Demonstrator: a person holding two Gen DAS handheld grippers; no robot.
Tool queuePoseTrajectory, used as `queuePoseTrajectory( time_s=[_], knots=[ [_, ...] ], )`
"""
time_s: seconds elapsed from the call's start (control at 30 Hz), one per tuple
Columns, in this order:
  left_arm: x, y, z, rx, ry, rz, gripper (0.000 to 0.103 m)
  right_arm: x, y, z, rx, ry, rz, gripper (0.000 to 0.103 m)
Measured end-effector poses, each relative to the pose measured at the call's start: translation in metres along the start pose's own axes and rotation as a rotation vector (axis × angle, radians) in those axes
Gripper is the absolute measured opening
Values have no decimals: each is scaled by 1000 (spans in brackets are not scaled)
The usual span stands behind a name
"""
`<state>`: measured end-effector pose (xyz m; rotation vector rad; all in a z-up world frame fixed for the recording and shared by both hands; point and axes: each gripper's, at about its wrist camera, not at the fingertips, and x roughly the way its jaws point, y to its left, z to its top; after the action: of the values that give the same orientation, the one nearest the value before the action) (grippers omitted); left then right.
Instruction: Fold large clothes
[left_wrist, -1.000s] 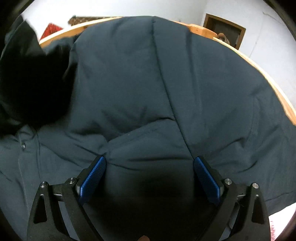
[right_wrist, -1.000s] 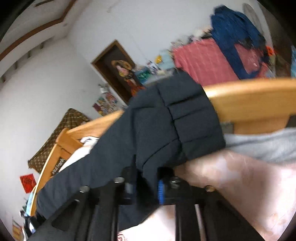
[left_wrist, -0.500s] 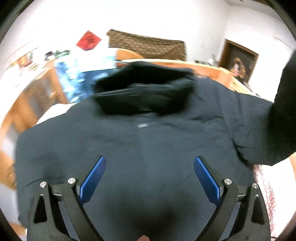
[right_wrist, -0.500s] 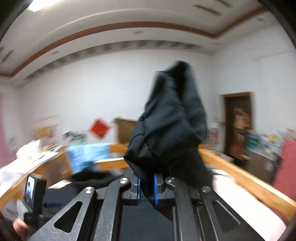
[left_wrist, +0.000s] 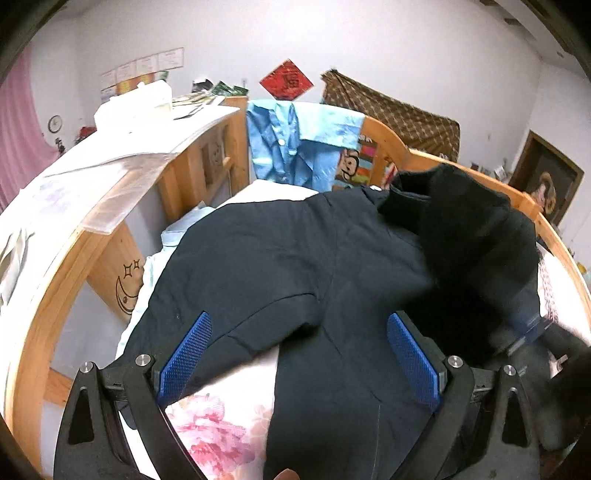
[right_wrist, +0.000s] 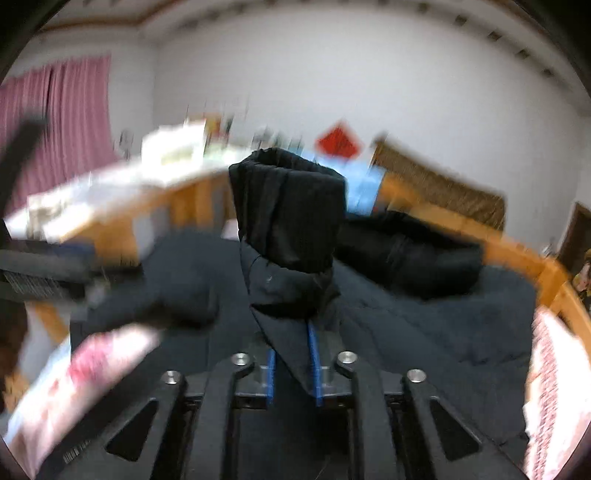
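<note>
Right wrist: one jacket sleeve (right_wrist: 291, 225) between opening right gripper (right_wrist: 291, 365) (blurred)

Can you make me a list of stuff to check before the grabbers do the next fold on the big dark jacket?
1. Jacket lies spread on the bed: ok.
2. Sleeve is between the right gripper's pads as its jaws are opening: ok.
3. Left gripper is open and empty, ready to grab: ok.
4. Sleeve has landed flat on the jacket: not ok, it stands up in a bunch.
5. Hood is smoothed: not ok, it lies crumpled.
6. Far sleeve's position: cannot tell.
</note>
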<state>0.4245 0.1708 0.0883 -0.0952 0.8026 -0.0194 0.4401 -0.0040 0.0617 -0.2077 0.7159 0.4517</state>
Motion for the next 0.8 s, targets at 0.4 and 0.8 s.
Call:
queuePoseTrajectory(
  time_s=[0.4, 0.8],
  knots=[
    [62, -73, -16, 68, 32, -102, 94, -29, -87, -76, 17, 70, -53, 82],
    [157, -84, -51, 109, 194, 39, 94, 6, -225, -123, 347, 145, -324, 82]
  ],
)
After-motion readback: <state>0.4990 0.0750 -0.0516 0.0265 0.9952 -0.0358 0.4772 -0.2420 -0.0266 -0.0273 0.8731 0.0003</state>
